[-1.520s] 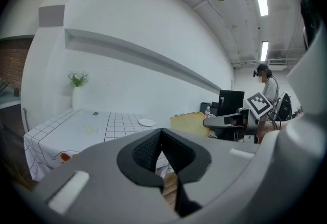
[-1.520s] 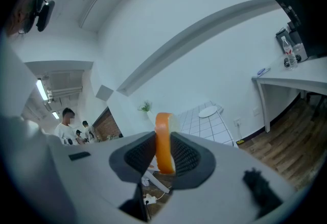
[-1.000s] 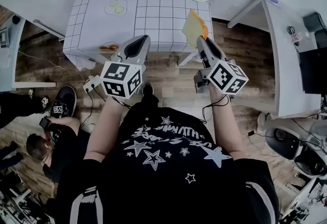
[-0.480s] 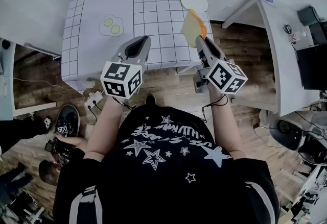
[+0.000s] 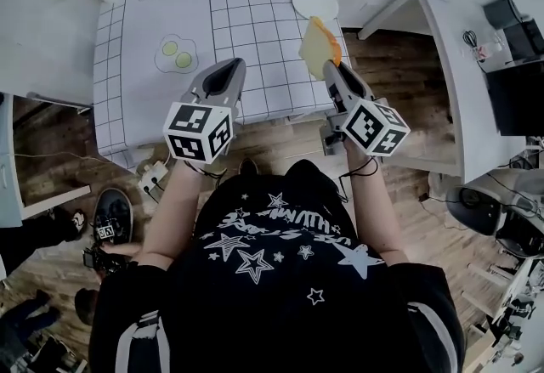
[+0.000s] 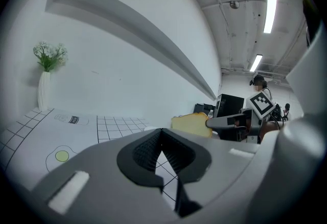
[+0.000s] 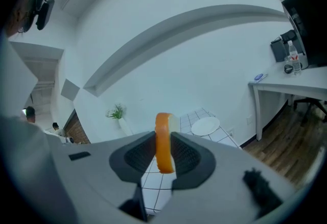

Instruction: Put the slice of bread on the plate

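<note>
Grid-clothed desk seen from above, a gripper in each hand.
Left gripper is closed on nothing; right gripper hovers over the desk's right side, near the white plate, clamping the slice of bread upright (crust facing its camera).

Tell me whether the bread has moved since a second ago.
Yes. In the head view the bread has come forward over the table, and its gap to the plate is smaller.
</note>
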